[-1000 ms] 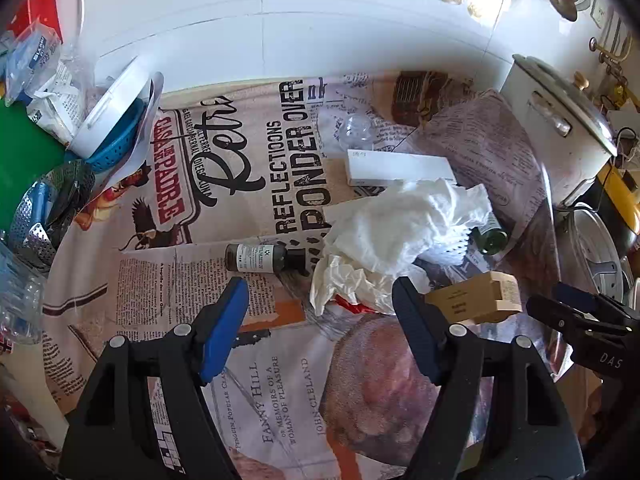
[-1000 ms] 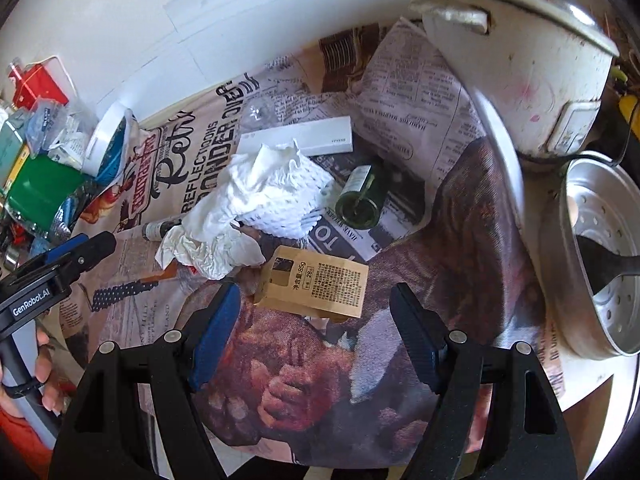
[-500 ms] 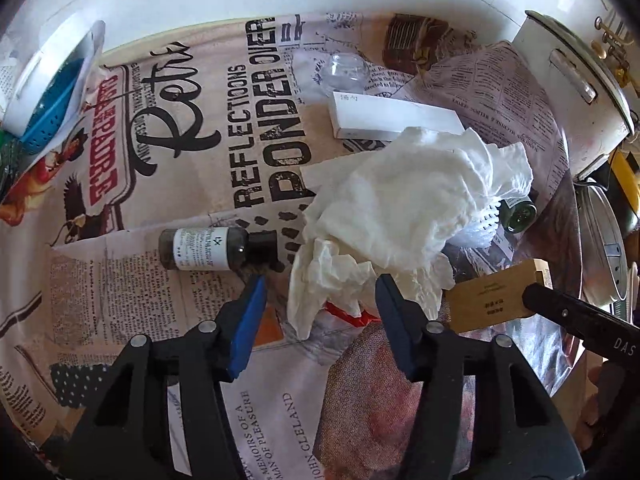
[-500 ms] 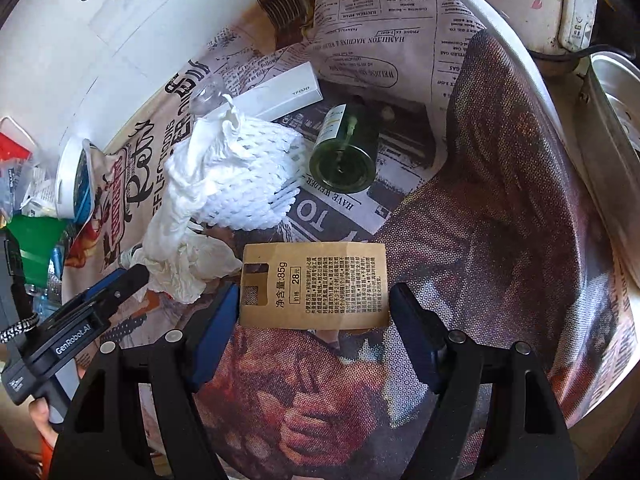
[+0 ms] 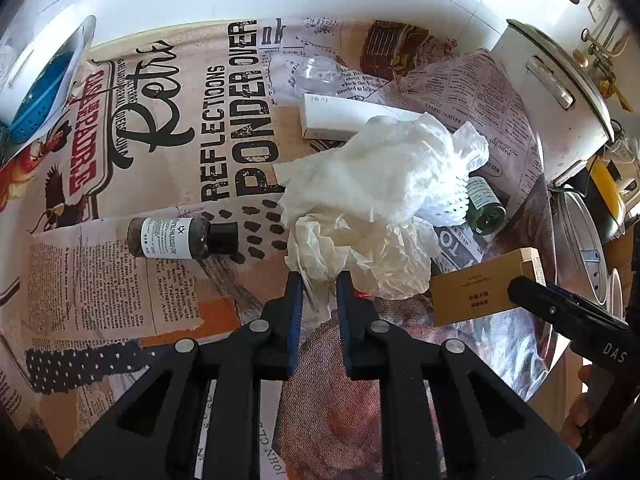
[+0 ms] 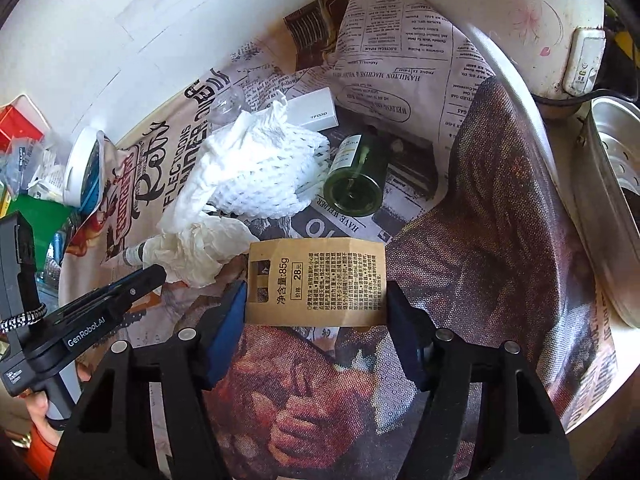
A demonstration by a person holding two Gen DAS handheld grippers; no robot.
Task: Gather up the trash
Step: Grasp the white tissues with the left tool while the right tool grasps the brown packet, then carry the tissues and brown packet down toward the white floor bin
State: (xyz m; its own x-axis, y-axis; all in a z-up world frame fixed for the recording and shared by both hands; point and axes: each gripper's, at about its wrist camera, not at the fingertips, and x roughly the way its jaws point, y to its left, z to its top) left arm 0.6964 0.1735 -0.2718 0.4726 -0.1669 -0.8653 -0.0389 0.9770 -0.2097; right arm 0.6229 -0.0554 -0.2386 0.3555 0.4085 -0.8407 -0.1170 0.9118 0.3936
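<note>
Meanwhile left claw point(image 5: 318, 280) pinches crumpled paper point(image 5: 360, 256); right claw point(image 6: 316, 300) closing around brown box point(image 6: 316, 280).

I see newspaper-print cloth point(image 5: 168, 128) covering the tabletop. A white rice cooker point(image 5: 552, 92) stands far right, a metal steamer pot point(image 6: 612, 216) near it; a blue colander point(image 5: 36, 88) sits far left.

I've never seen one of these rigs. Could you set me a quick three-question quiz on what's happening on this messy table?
1. True or false: the left gripper is shut on the crumpled wrapper.
2. What lies between the right gripper jaws? A brown box; B green bottle; C white box
3. Fill in: the dark-capped bottle lies on its ____.

Key: 1 true; 2 A; 3 side.
</note>
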